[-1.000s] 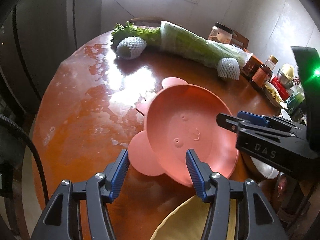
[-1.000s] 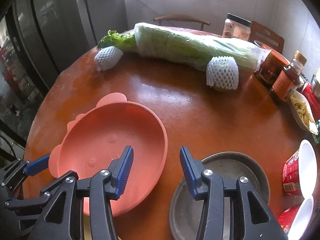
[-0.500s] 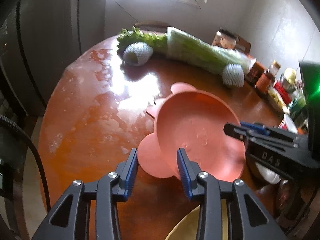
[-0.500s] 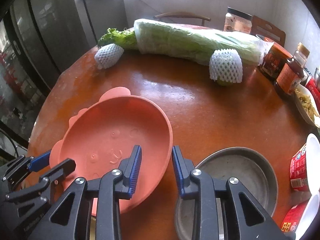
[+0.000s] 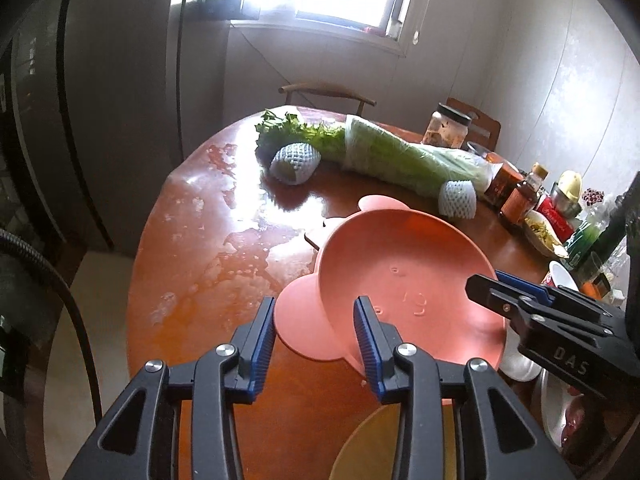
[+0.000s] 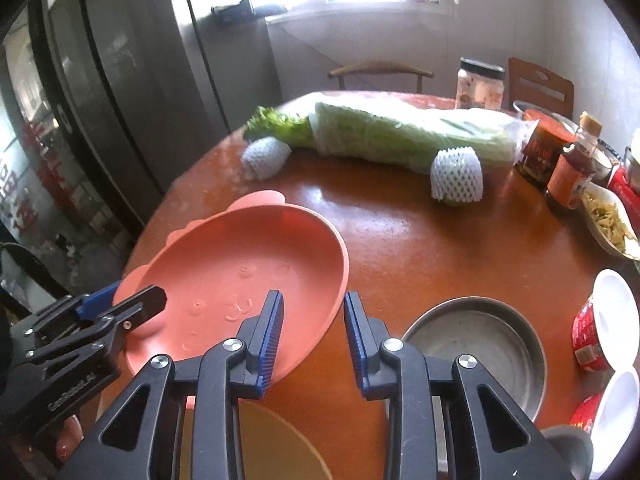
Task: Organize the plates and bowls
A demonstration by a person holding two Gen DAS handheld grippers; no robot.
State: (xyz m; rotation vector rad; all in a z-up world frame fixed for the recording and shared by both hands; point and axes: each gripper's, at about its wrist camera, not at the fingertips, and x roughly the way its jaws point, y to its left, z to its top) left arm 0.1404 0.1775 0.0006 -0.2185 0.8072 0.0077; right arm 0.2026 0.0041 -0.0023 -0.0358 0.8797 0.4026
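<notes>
both grippers tilt downward, left gripper [image 5: 315,332] and right gripper [image 6: 313,330] fingers clenched on the pink bowl [image 5: 404,280] rim.

The desk [image 6: 420,248] is brown wood with a shiny top, and near its left edge the shine looks worn and patchy. The pink bowl [image 6: 240,268] looks like smooth plastic, not very shiny. The round pan [image 6: 476,344] is dull grey metal with scuffs. The two fruits wear white foam nets [image 6: 458,176] that look soft and bumpy. The long cabbage [image 6: 400,136] is wrapped in thin clear plastic that crinkles. The jar [image 6: 480,86] is clear, with a dark lid. Each gripper has hard black plastic arms and blue ribbed pads [image 5: 366,340]. The yellow plate [image 6: 272,448] looks smooth.
</notes>
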